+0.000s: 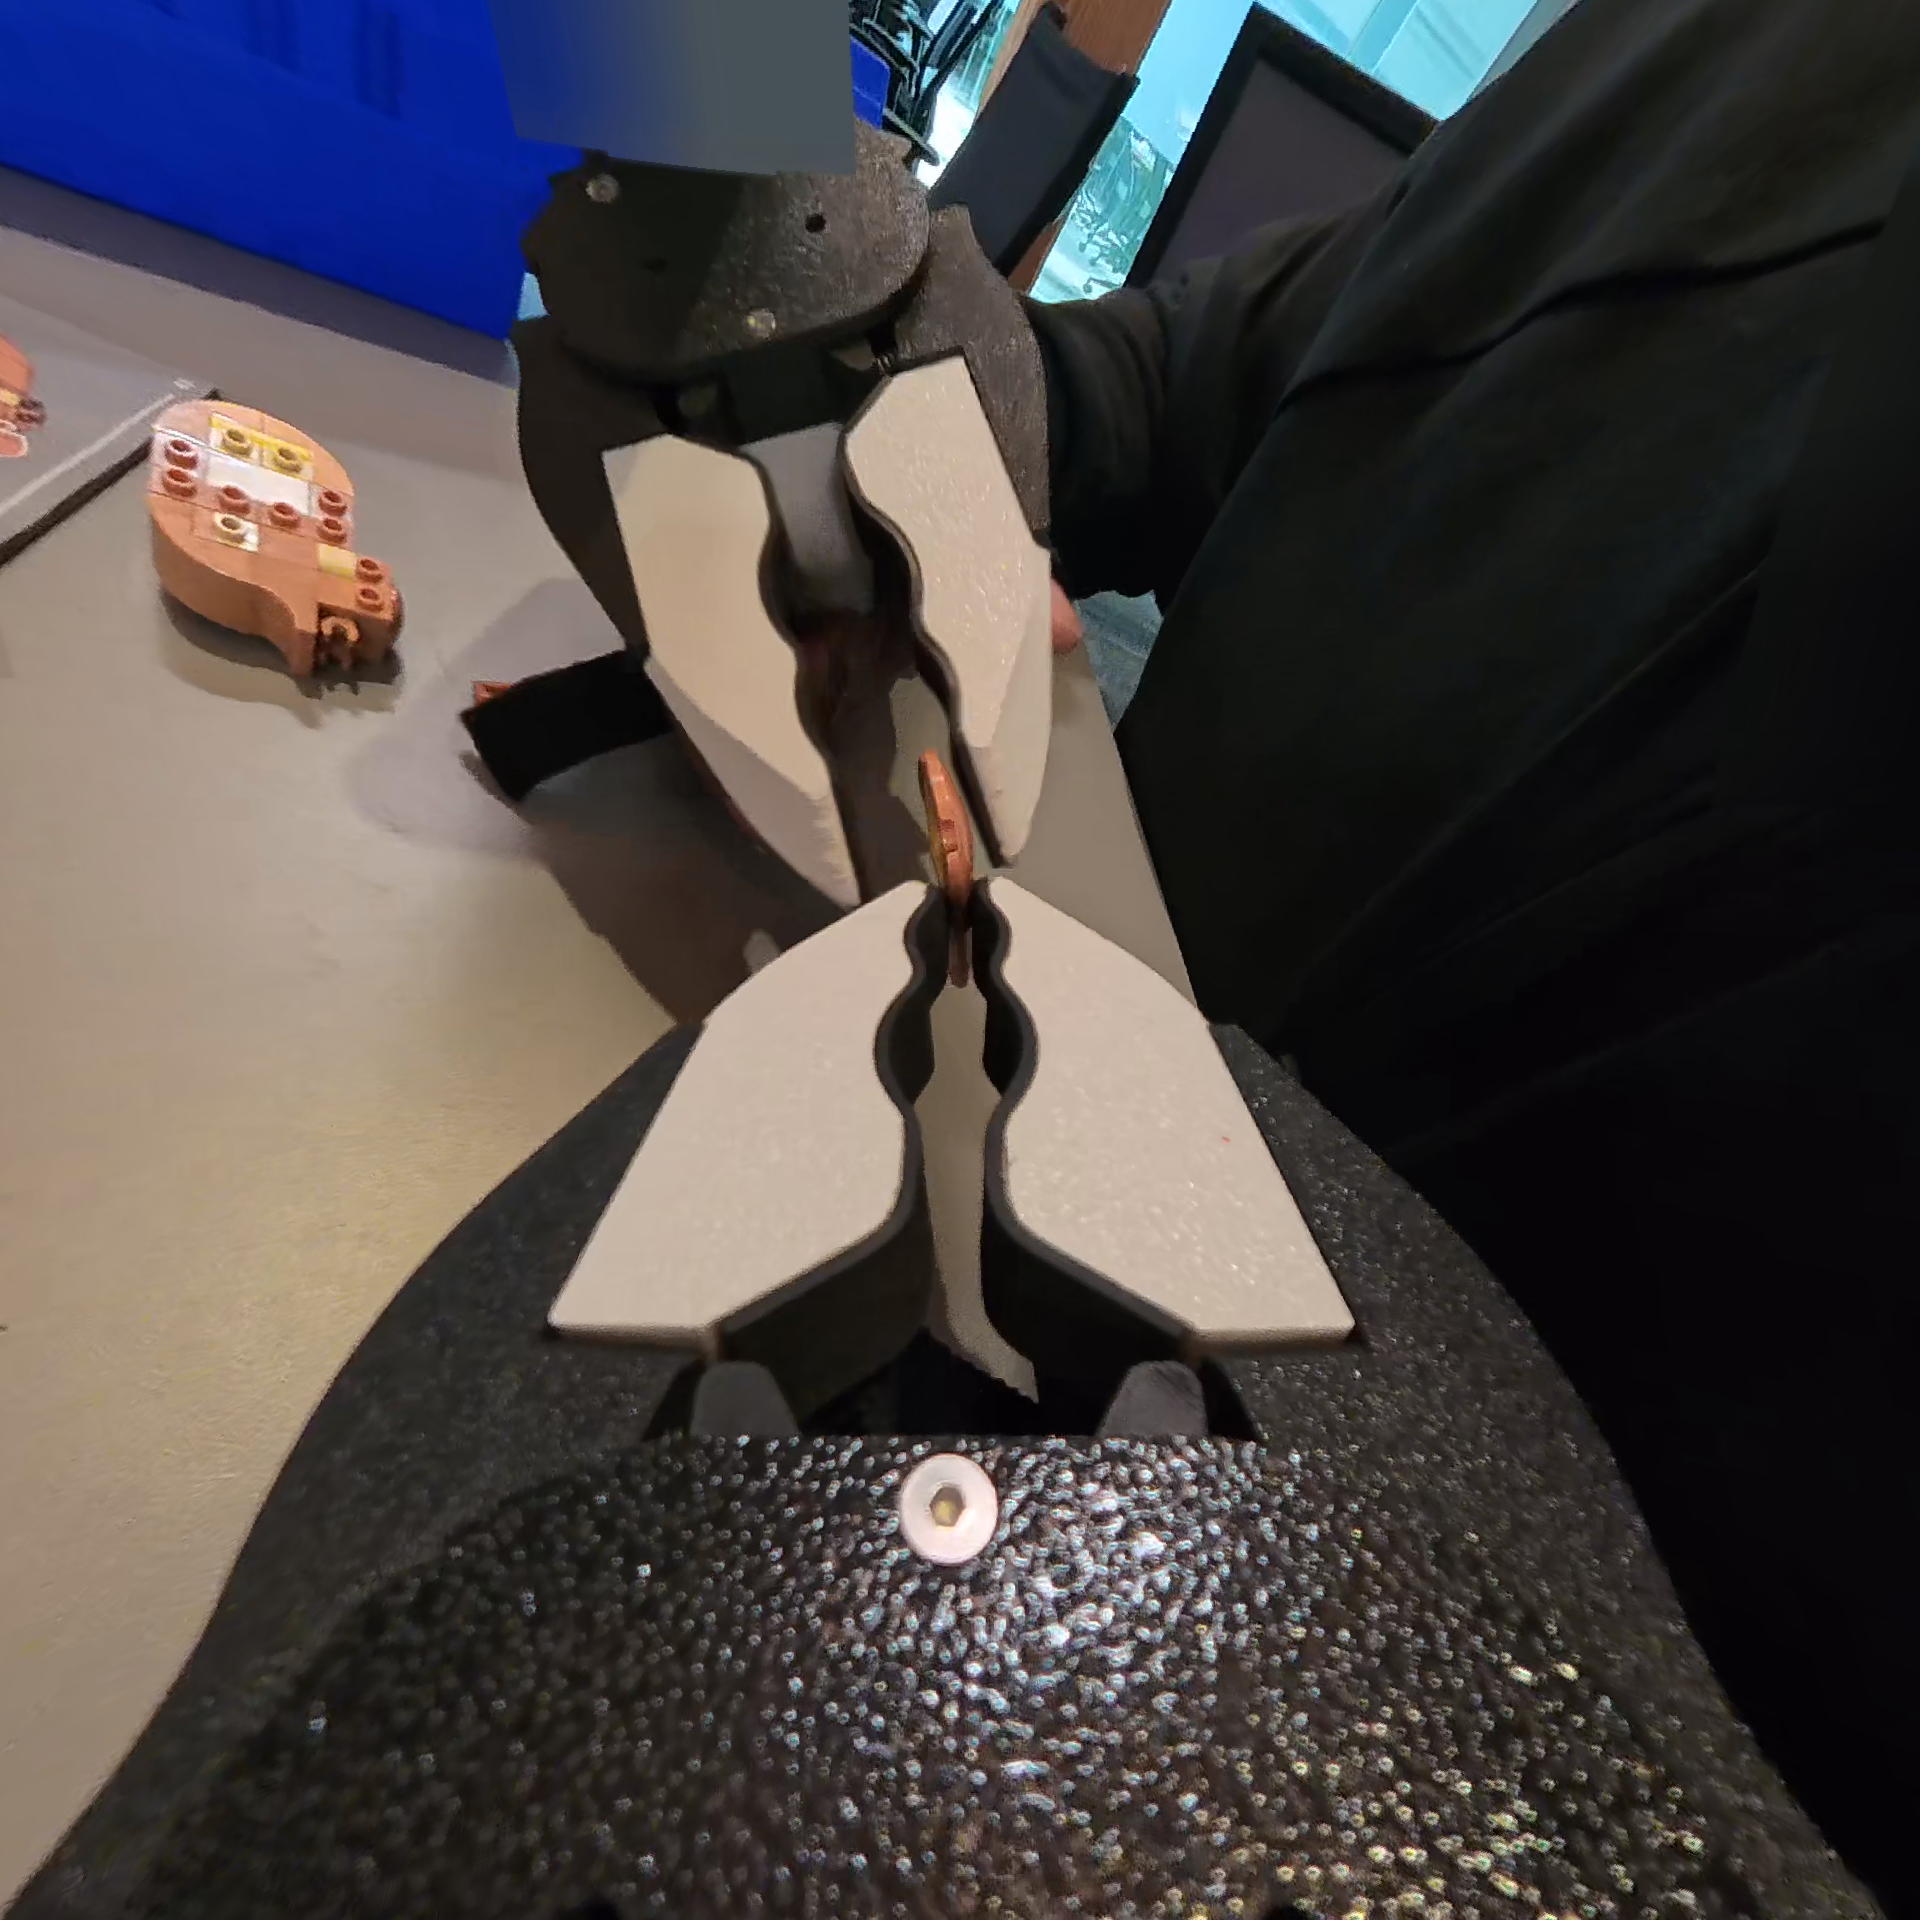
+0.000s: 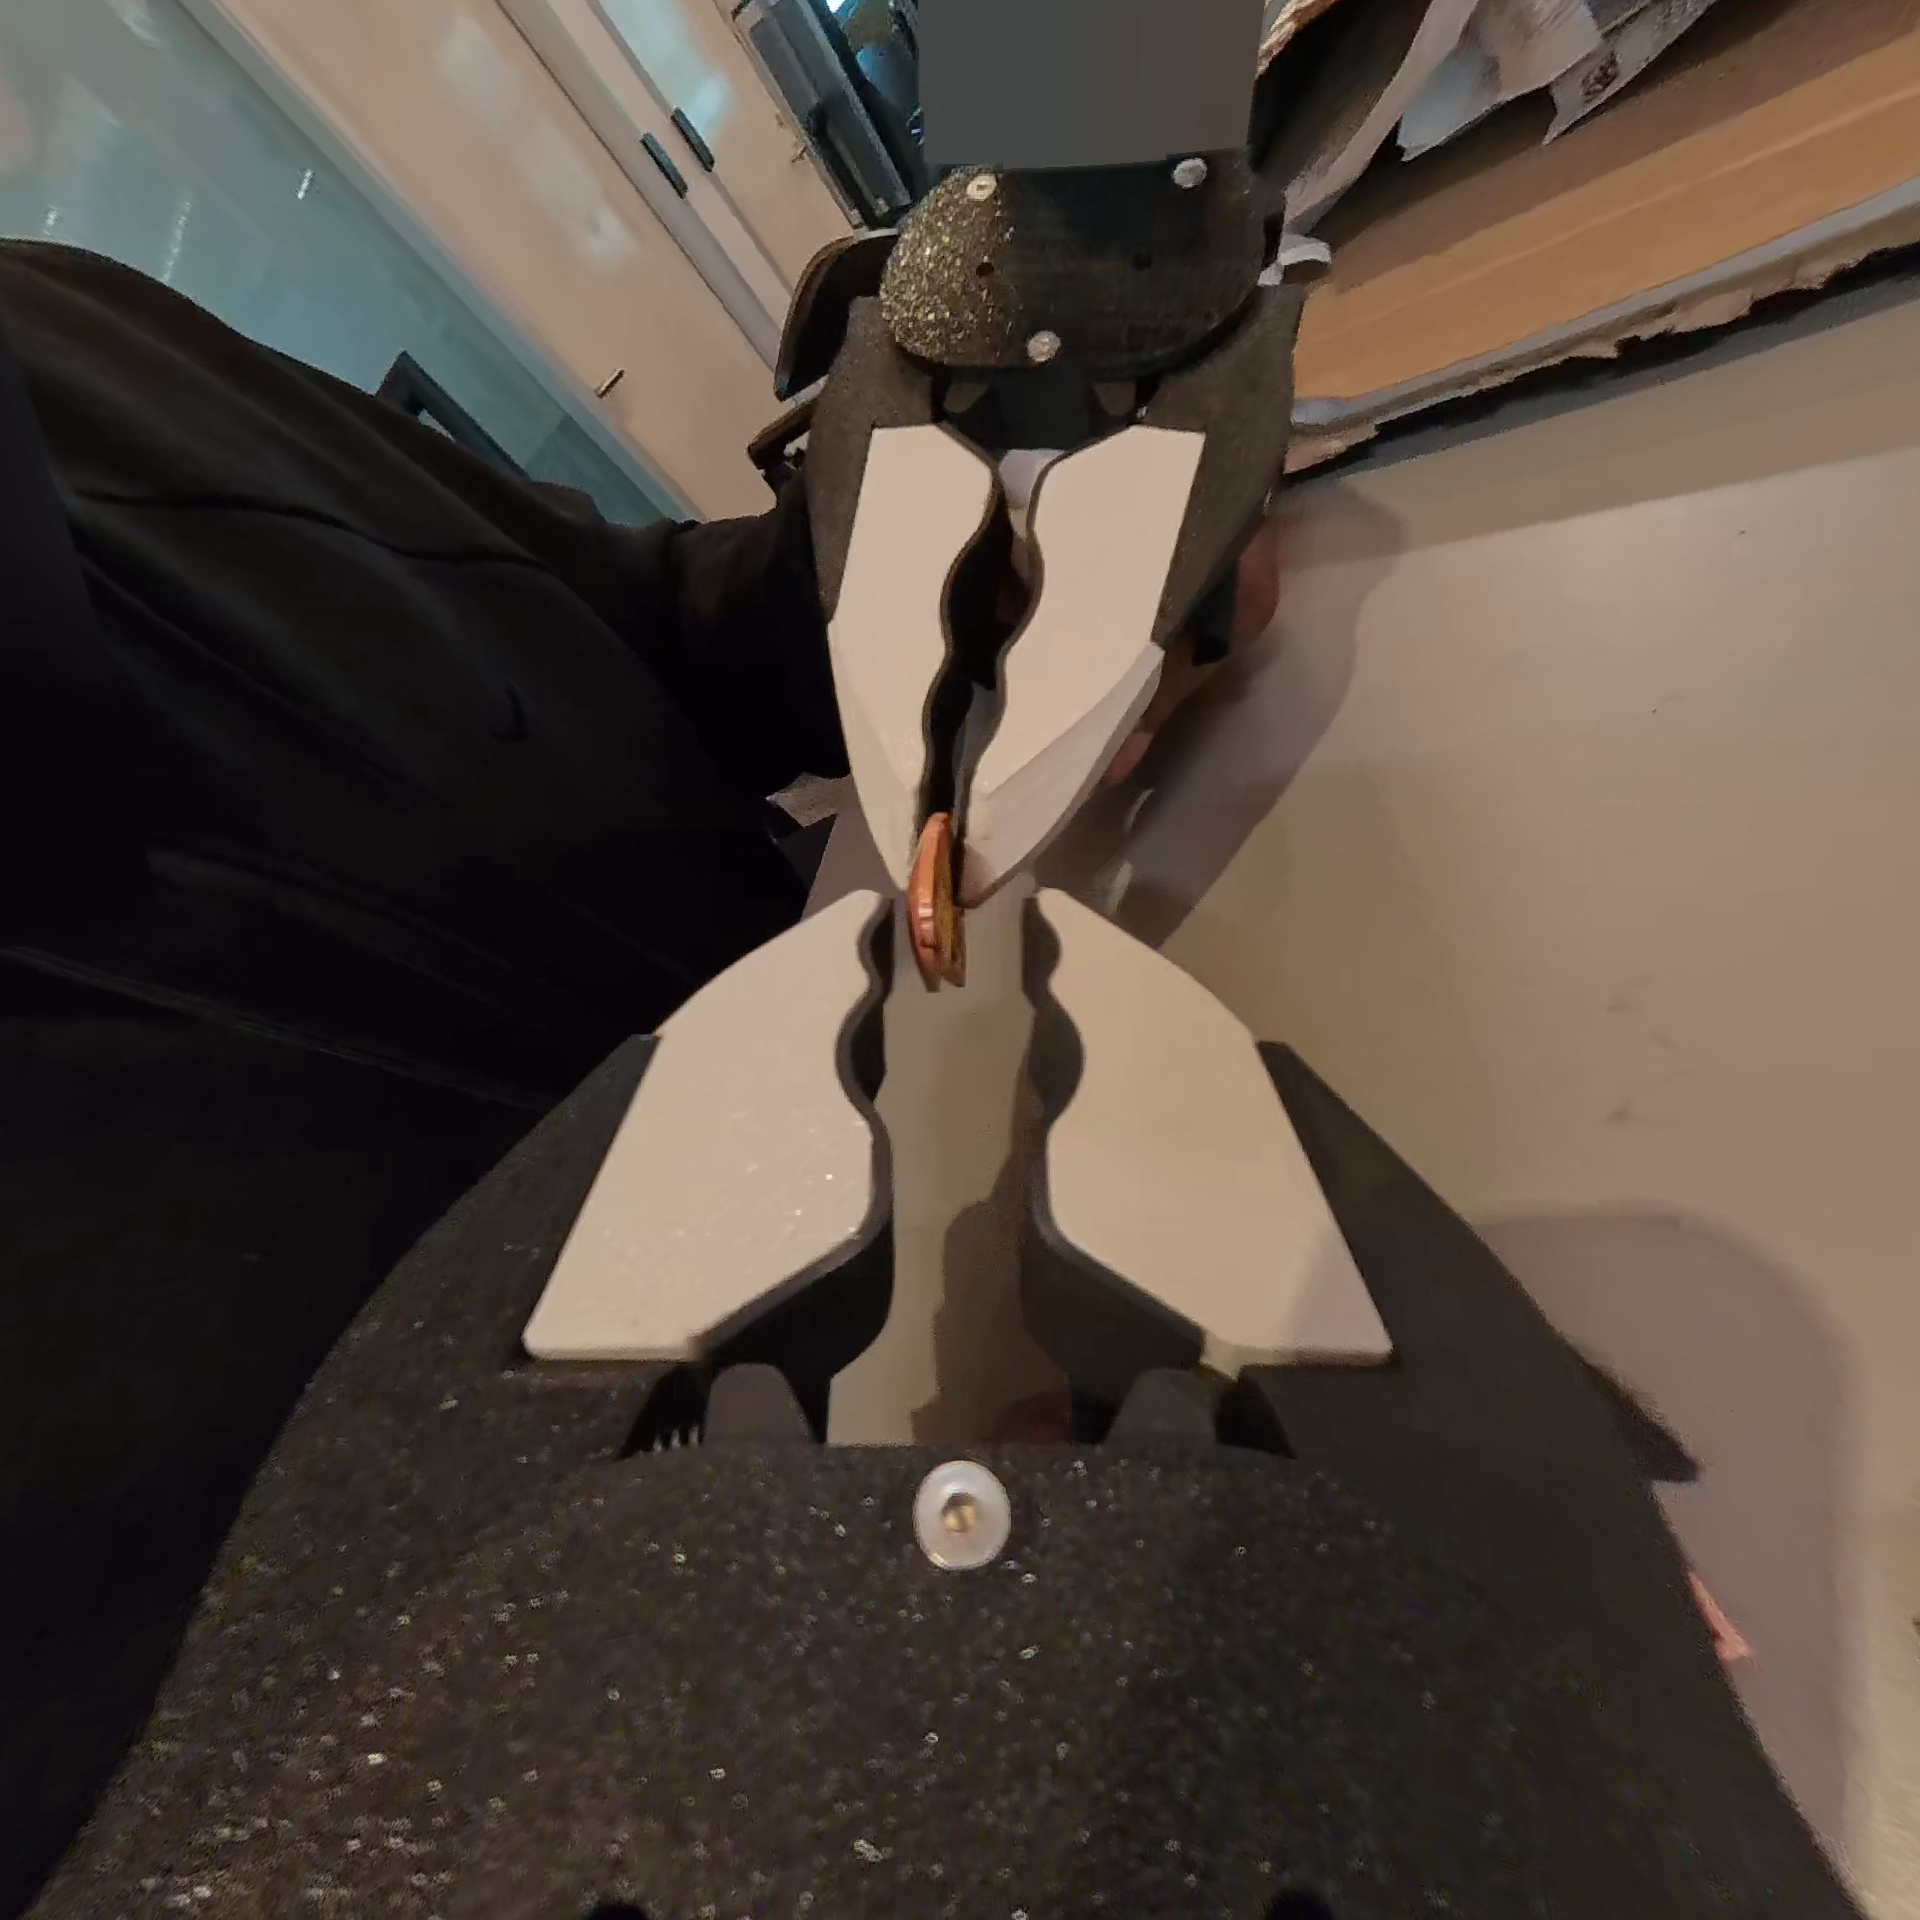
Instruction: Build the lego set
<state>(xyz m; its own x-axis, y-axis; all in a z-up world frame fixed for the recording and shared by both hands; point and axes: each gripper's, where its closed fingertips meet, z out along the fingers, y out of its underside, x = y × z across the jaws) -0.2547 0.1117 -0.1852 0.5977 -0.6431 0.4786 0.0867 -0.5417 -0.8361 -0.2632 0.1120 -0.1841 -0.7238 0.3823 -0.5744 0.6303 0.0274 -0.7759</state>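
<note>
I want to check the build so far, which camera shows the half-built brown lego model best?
The left wrist view. The brown lego model lies in plain sight on the grey table, studs up, left of the grippers. The right wrist view does not show it at all, only the two grippers meeting over the table.

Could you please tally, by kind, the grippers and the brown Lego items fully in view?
Grippers: 2, left gripper and right gripper
Held piece: 1
Build: 1
Total: 4
</note>
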